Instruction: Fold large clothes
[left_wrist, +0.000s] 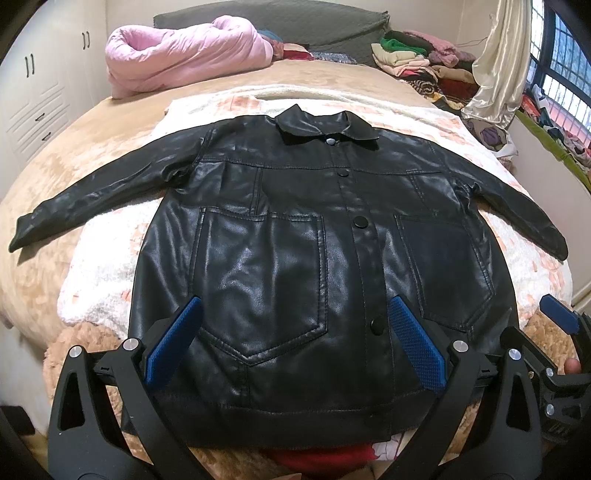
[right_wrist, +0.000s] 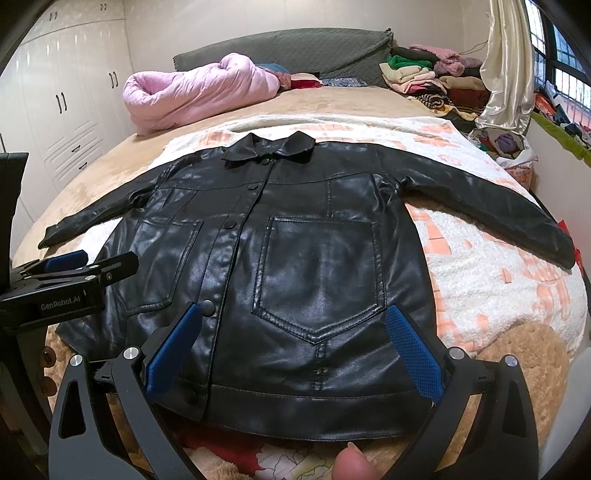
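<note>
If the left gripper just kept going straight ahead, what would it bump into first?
Most likely the black jacket spread flat on the bed: the open left gripper points at its lower front, around the big pocket. How far above the jacket it hovers is unclear.

The black jacket (left_wrist: 295, 240) has its hem partly hidden behind the left gripper (left_wrist: 291, 339). The clothes pile (left_wrist: 424, 62) is too small to identify. A fingertip (right_wrist: 349, 463) is cut off at the frame's bottom edge.
</note>
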